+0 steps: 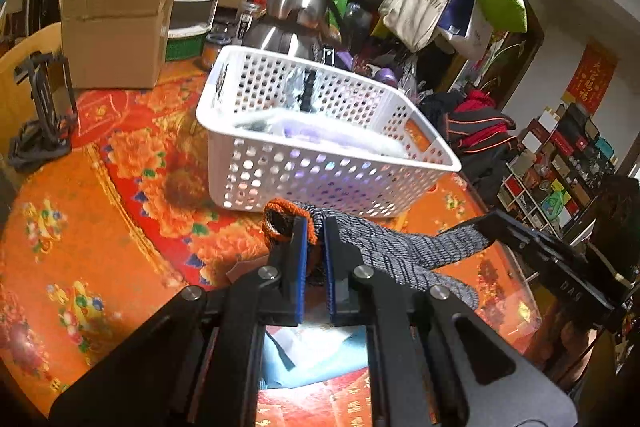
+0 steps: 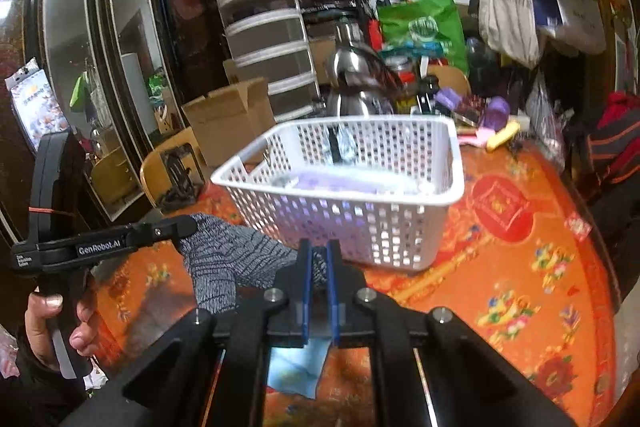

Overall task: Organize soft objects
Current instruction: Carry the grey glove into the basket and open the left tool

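- A grey knitted glove (image 1: pixel 384 251) with an orange cuff is held stretched above the table (image 1: pixel 100 227), one end in each hand-held gripper.
- The left hand-held gripper (image 1: pixel 316 227) is seen nearly closed, its blue pads clamped on the cuff end.
- The right hand-held gripper (image 2: pixel 319 259) is seen fully closed, with grey knit pinched between its pads.
- A white perforated basket (image 1: pixel 320 183) is found just beyond the glove, with pale purple items lying inside.
- A light blue cloth (image 2: pixel 296 367) is spotted on the table beneath the grippers.
- Behind the basket, a steel kettle (image 1: pixel 288 11) and a cardboard box (image 1: pixel 112 31) are crowded in.
- A hand (image 2: pixel 52 327) is seen wrapped around the left gripper's handle.
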### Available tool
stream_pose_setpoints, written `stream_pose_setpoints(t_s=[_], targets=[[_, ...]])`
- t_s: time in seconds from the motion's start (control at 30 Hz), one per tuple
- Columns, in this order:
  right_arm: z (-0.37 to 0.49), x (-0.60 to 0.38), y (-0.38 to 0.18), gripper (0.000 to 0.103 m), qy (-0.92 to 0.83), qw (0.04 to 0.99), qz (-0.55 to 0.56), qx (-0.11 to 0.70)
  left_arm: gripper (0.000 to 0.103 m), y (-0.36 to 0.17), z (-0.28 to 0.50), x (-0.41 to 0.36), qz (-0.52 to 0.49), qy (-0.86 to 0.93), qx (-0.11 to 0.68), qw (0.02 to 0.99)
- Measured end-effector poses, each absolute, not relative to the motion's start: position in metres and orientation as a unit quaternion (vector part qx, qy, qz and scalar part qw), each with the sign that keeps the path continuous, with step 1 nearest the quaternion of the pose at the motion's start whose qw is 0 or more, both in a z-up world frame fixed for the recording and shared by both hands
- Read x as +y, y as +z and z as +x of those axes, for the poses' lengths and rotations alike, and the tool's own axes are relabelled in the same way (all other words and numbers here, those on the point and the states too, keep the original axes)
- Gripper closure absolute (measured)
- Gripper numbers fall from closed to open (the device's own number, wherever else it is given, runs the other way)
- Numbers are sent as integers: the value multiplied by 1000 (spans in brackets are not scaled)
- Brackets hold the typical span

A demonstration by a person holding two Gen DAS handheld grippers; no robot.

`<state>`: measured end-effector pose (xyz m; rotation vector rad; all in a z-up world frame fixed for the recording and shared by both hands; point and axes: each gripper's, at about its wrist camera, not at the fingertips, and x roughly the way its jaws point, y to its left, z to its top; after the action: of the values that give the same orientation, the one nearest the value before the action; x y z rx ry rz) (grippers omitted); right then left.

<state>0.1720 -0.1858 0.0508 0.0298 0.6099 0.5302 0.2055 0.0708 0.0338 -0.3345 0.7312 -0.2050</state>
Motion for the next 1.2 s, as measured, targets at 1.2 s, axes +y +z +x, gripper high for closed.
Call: stream_pose_setpoints(t_s=[1.2], targets=[[340, -153, 115, 98, 182, 931, -54, 312, 96, 139, 382, 39, -141, -70, 347, 925]])
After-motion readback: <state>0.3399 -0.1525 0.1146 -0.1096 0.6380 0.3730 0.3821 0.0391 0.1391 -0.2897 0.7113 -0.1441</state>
